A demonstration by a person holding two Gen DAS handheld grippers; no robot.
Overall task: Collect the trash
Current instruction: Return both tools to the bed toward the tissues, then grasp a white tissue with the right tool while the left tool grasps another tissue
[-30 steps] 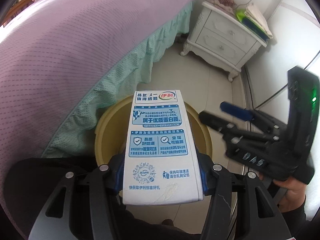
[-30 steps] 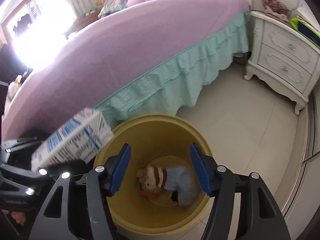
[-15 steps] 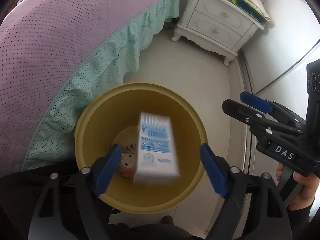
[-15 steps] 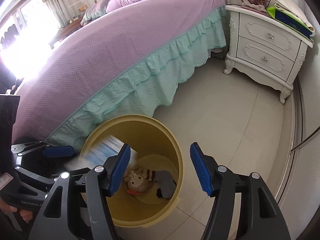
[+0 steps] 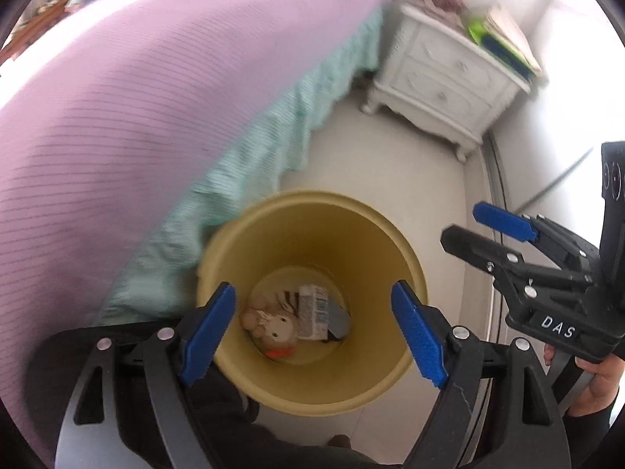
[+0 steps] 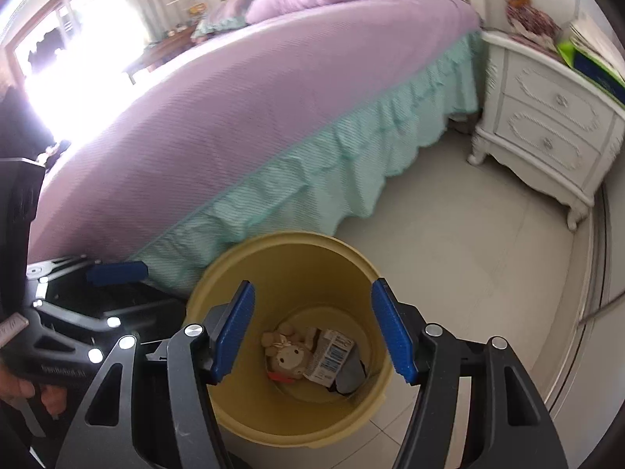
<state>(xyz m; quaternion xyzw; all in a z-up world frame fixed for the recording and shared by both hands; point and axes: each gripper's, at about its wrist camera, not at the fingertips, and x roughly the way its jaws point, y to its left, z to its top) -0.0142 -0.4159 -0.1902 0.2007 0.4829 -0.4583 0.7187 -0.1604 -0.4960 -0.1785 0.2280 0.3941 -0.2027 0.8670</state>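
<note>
A yellow bin (image 5: 312, 211) stands on the floor by the bed; it also shows in the right wrist view (image 6: 289, 246). The white and blue milk carton (image 5: 312, 312) lies at its bottom next to a plush toy (image 5: 269, 320); the right wrist view shows the carton (image 6: 330, 357) and the toy (image 6: 289, 353) too. My left gripper (image 5: 312, 330) is open and empty above the bin. My right gripper (image 6: 312, 330) is open and empty above the bin, and it shows in the left wrist view (image 5: 465, 226) at the right.
A bed with a purple cover (image 6: 242, 109) and a teal skirt (image 6: 312, 179) runs along the left. A white nightstand (image 6: 547, 125) with a stuffed toy and books on top stands at the back right. Pale floor tiles (image 6: 468, 254) lie between them.
My left gripper opened and let go of the milk carton. The carton fell into the bin and now lies at the bottom beside the plush toy. Both grippers rose a little.
</note>
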